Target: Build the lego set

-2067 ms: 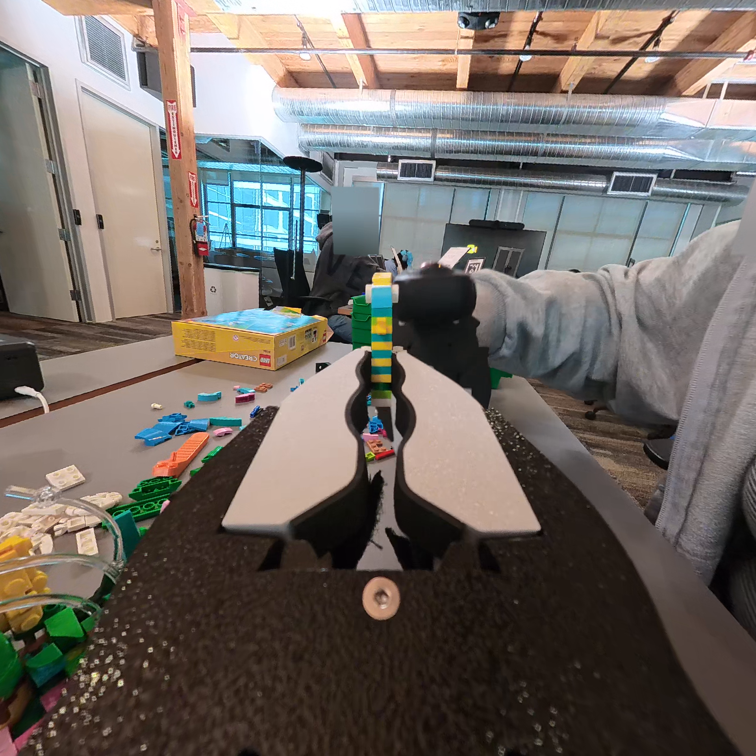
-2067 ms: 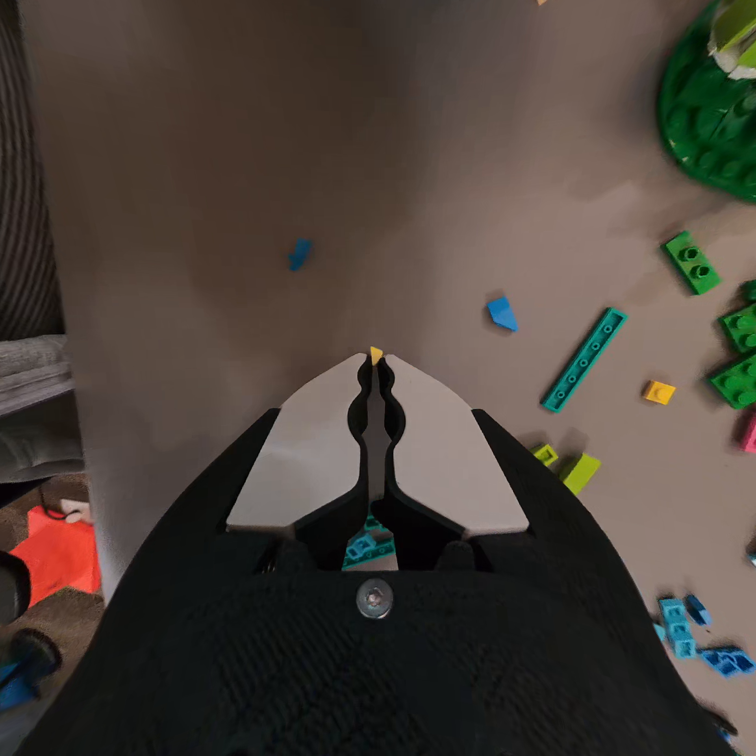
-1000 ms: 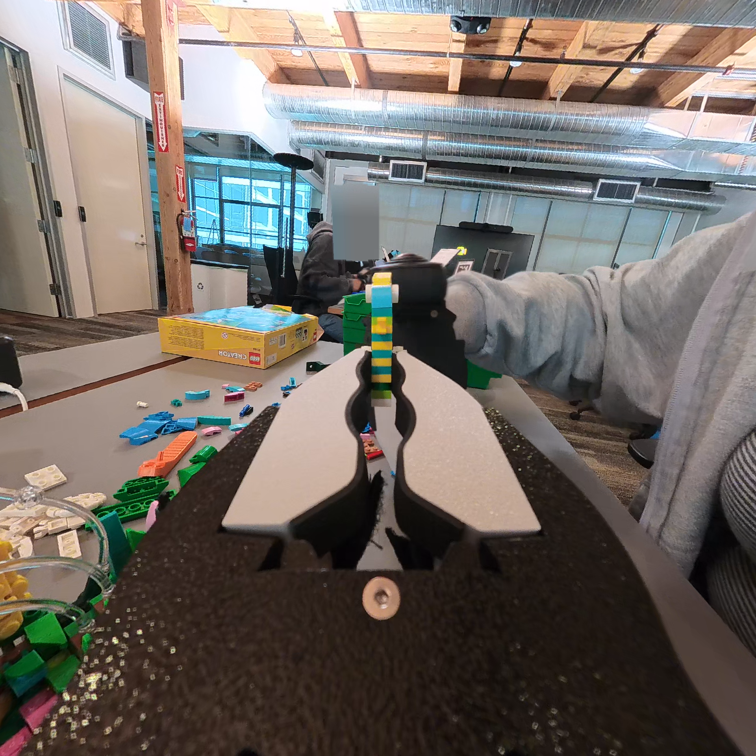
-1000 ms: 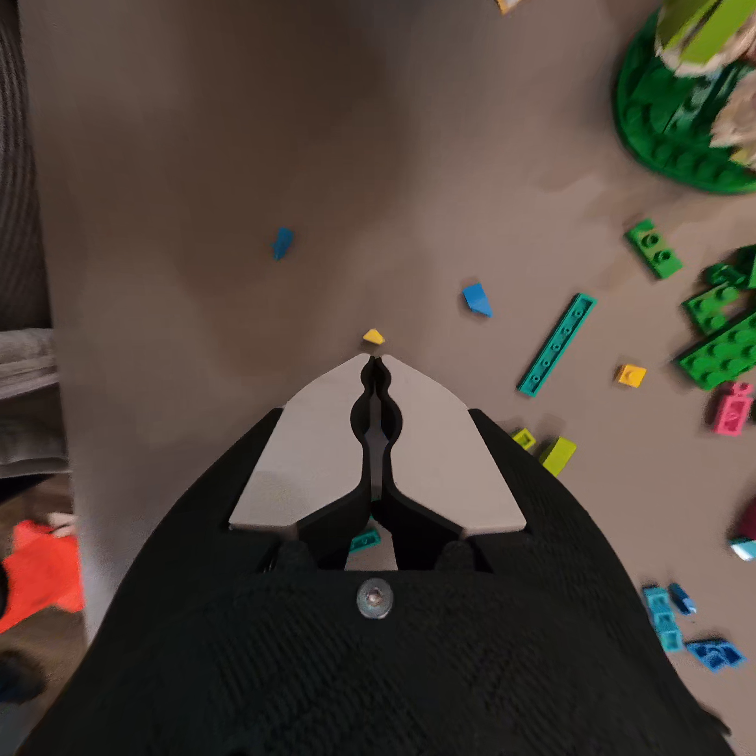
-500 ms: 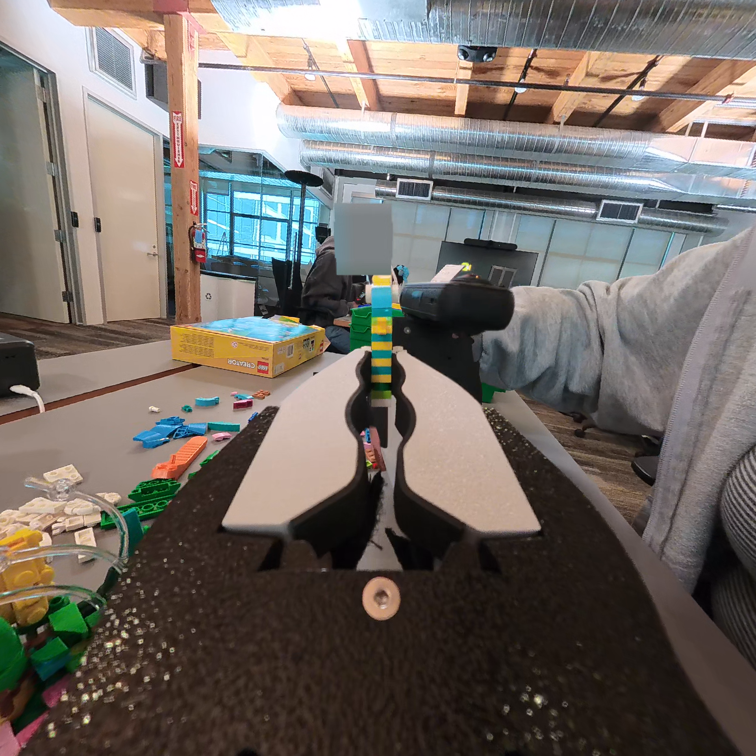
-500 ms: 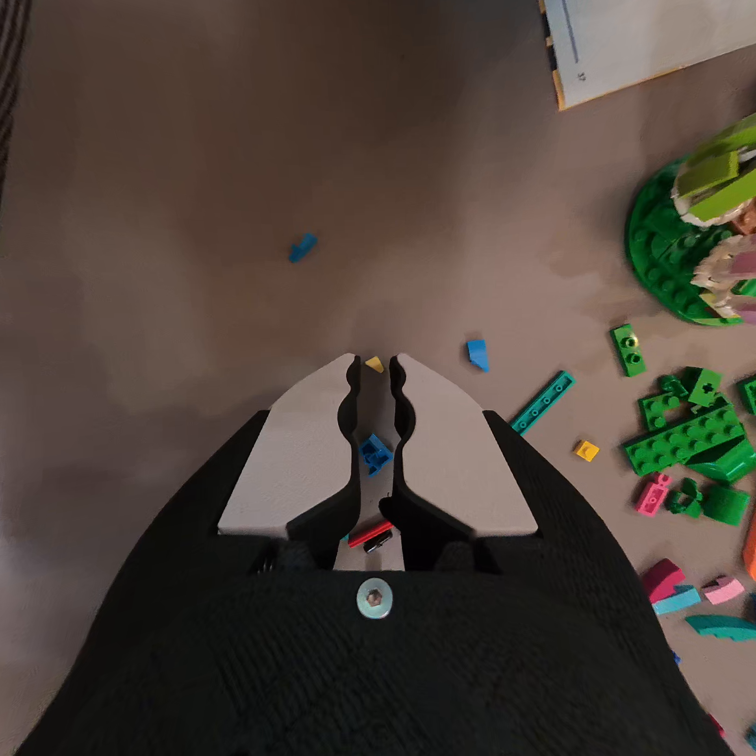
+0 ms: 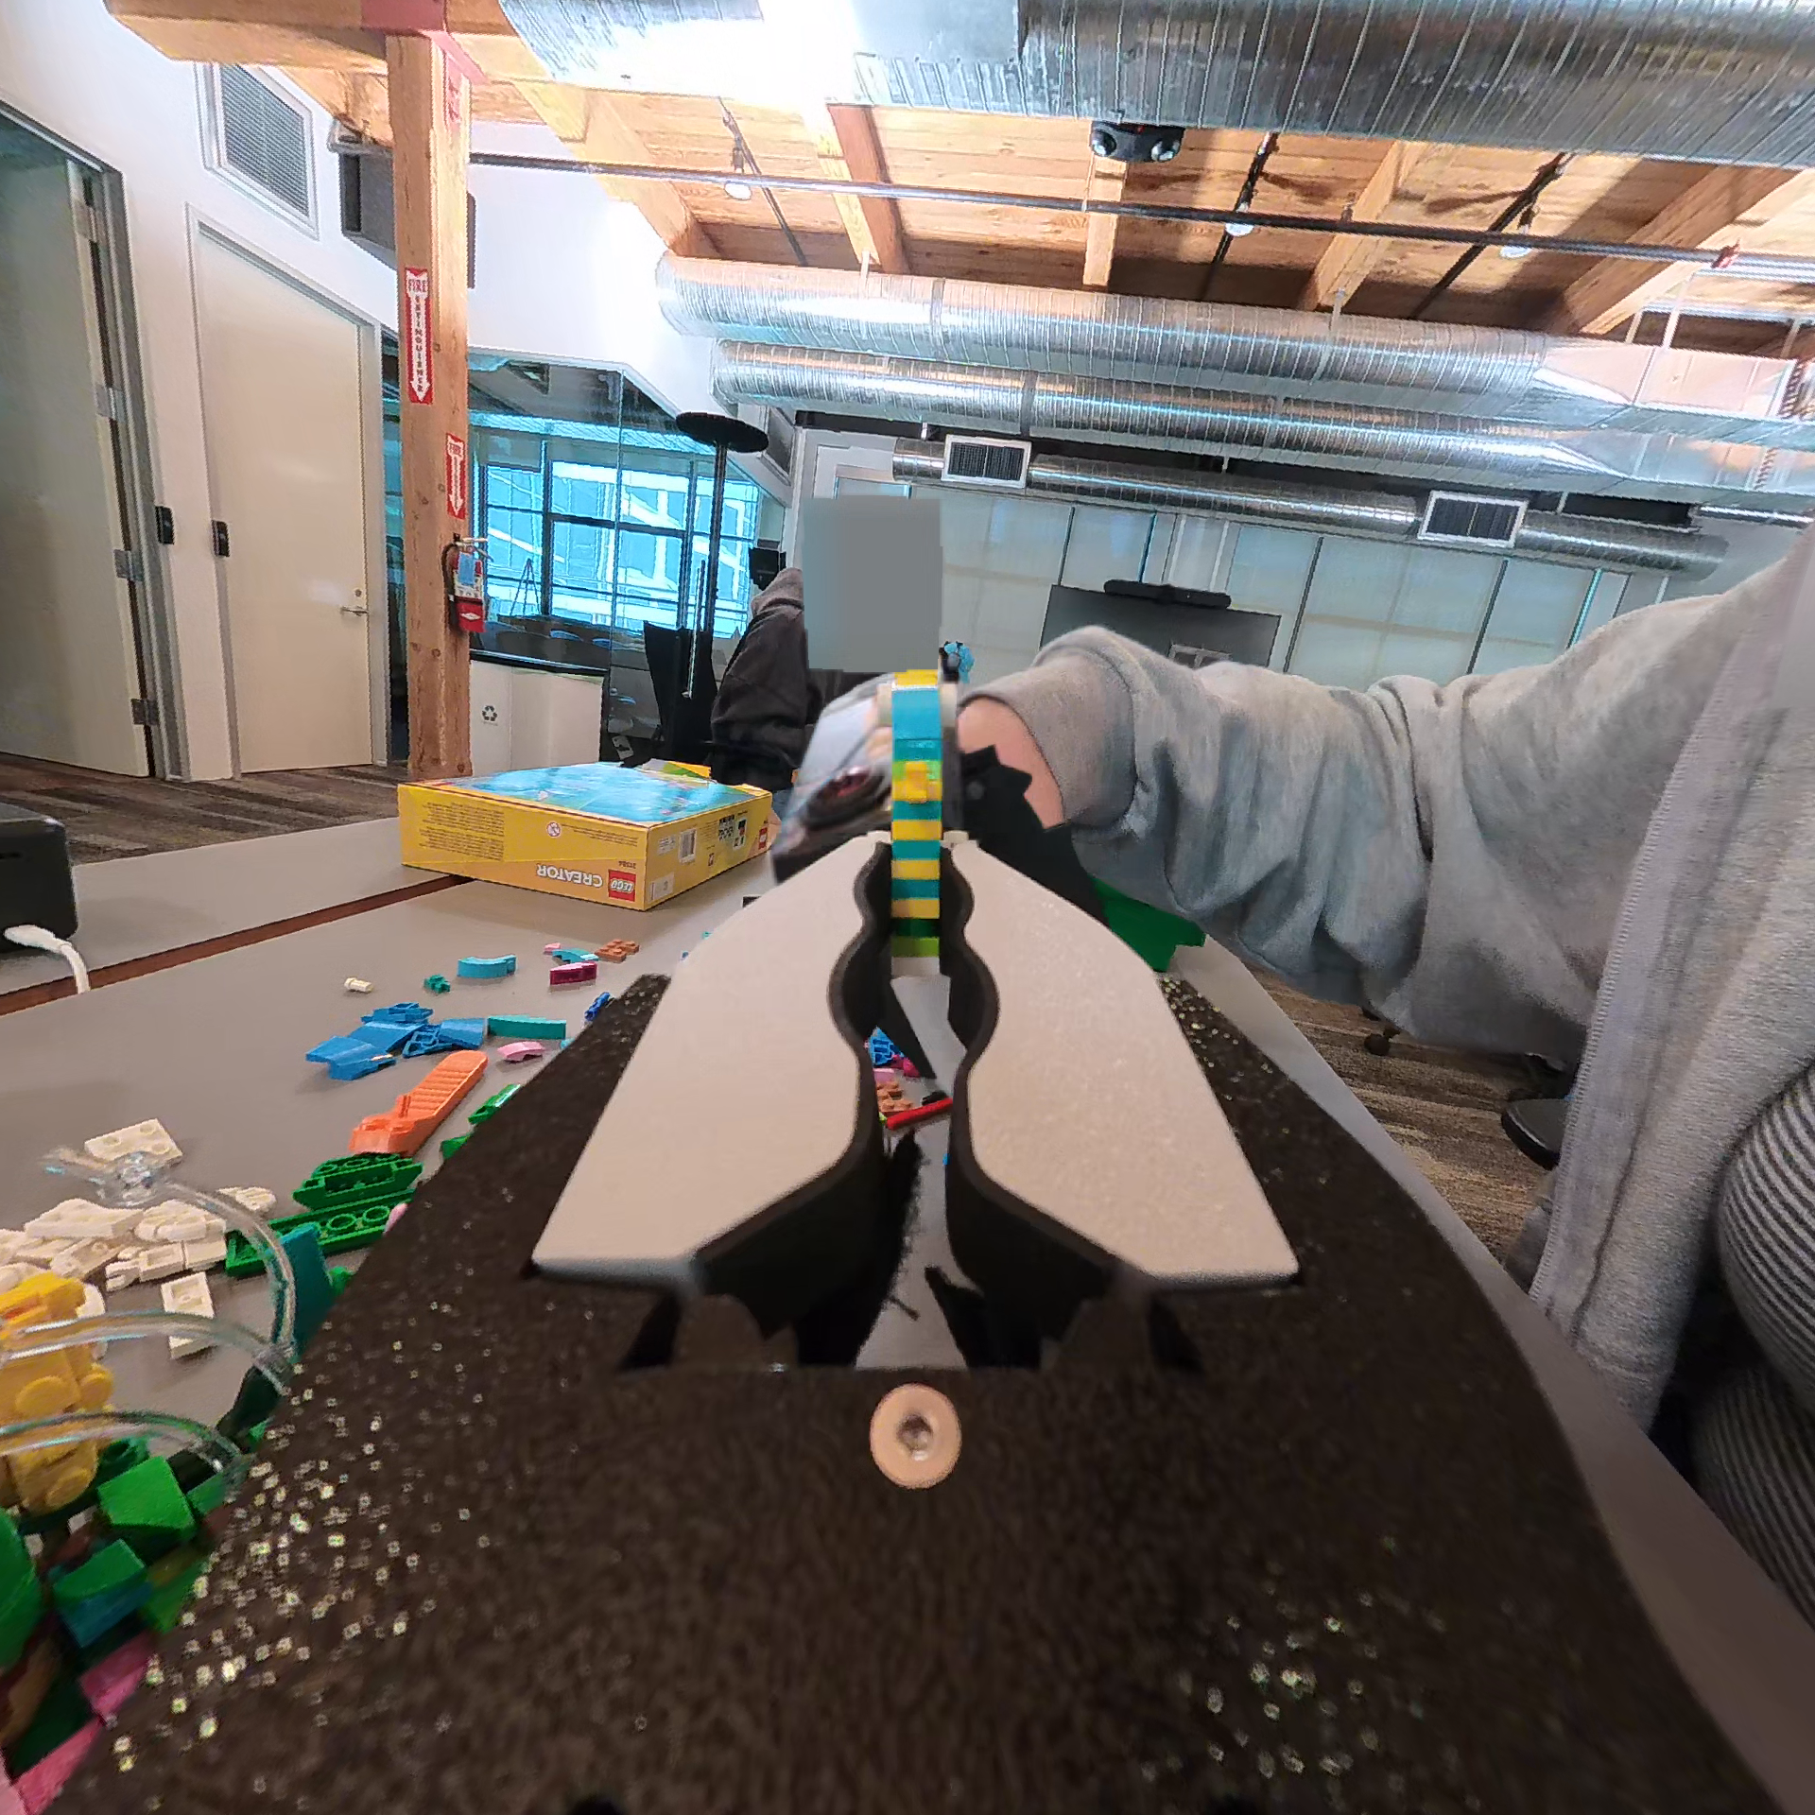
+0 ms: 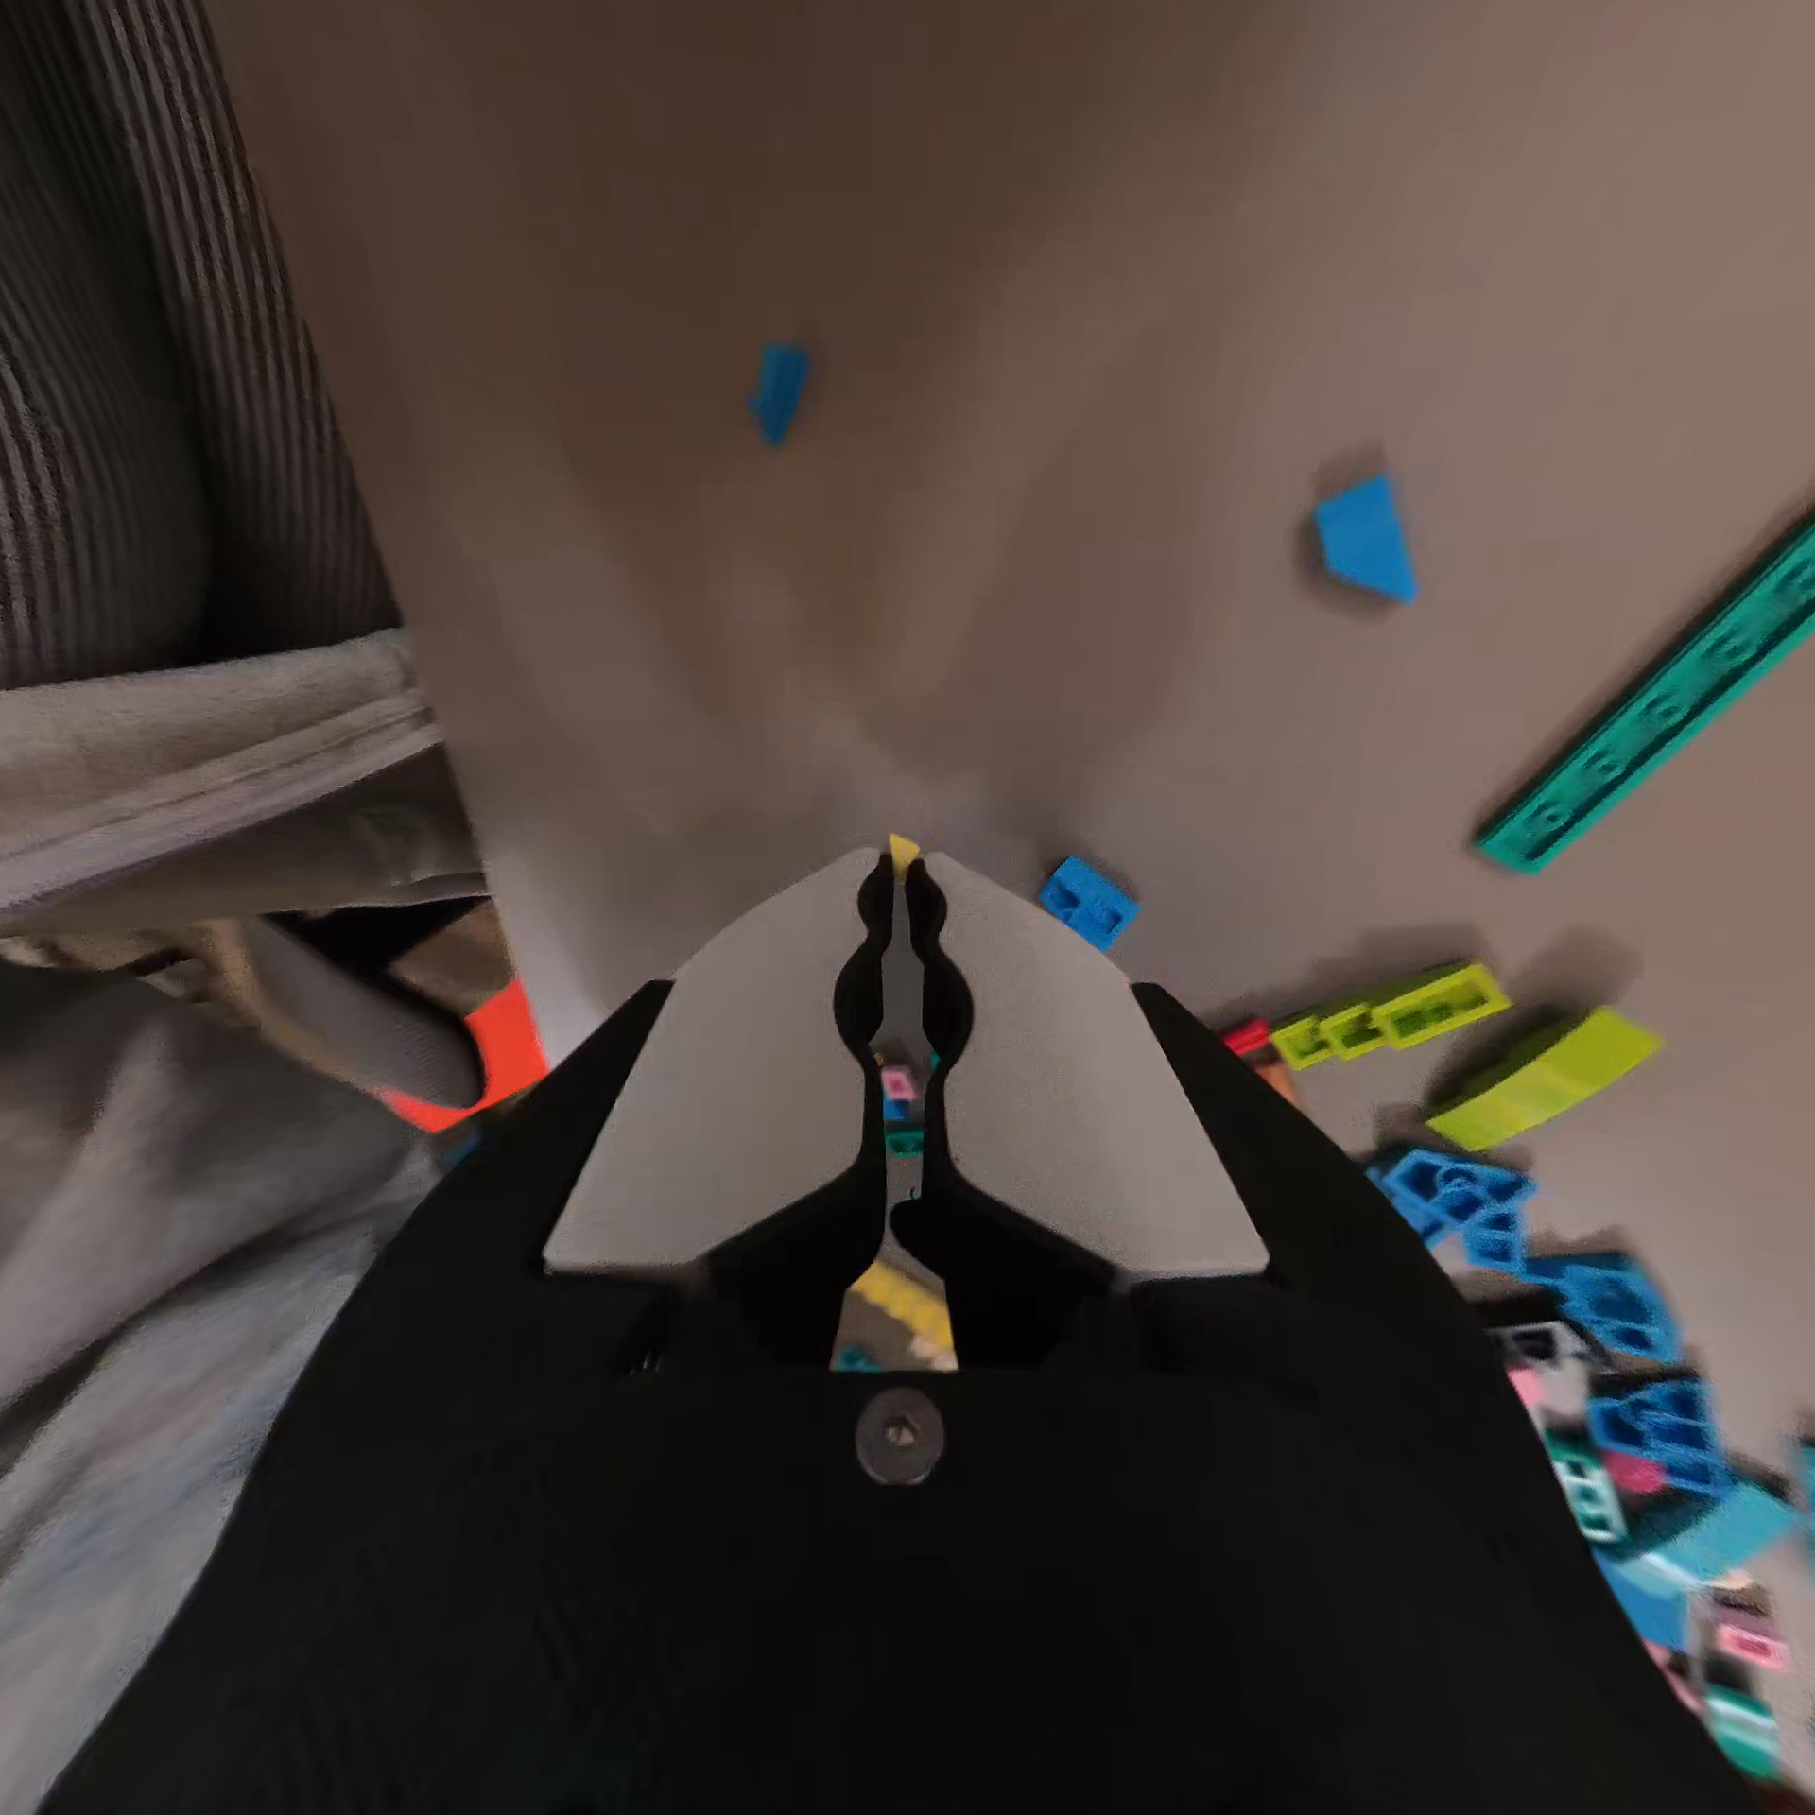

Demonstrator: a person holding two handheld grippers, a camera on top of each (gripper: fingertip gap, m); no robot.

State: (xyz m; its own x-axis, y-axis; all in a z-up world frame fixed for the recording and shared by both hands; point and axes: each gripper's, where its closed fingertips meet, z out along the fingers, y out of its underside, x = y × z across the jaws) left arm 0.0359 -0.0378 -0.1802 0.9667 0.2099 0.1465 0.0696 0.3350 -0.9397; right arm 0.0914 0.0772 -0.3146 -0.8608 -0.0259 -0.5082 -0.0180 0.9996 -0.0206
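Note:
My left gripper (image 7: 915, 856) is shut on a tall thin stack of teal, yellow and green lego pieces (image 7: 915, 786), held upright above the grey table (image 7: 196, 1061). In the right wrist view, my right gripper (image 8: 901, 864) points down at the table, its jaws closed on a small yellow piece (image 8: 901, 847) that pokes out between the tips. The right gripper also shows blurred behind the stack in the left wrist view (image 7: 835, 786), at the end of a grey sleeve (image 7: 1326, 815).
A yellow lego box (image 7: 589, 835) lies at the back of the table. An orange separator (image 7: 417, 1100), white plates (image 7: 128, 1228) and a green build (image 7: 59, 1532) lie on the left. A teal long plate (image 8: 1660, 707), blue slopes (image 8: 1365, 540), lime pieces (image 8: 1395, 1012) and blue pieces (image 8: 1571, 1306) are near the right gripper.
The right gripper opened around the small yellow piece, then closed on it, and its view is now closer and blurred. The left gripper kept its hold on the striped stack.

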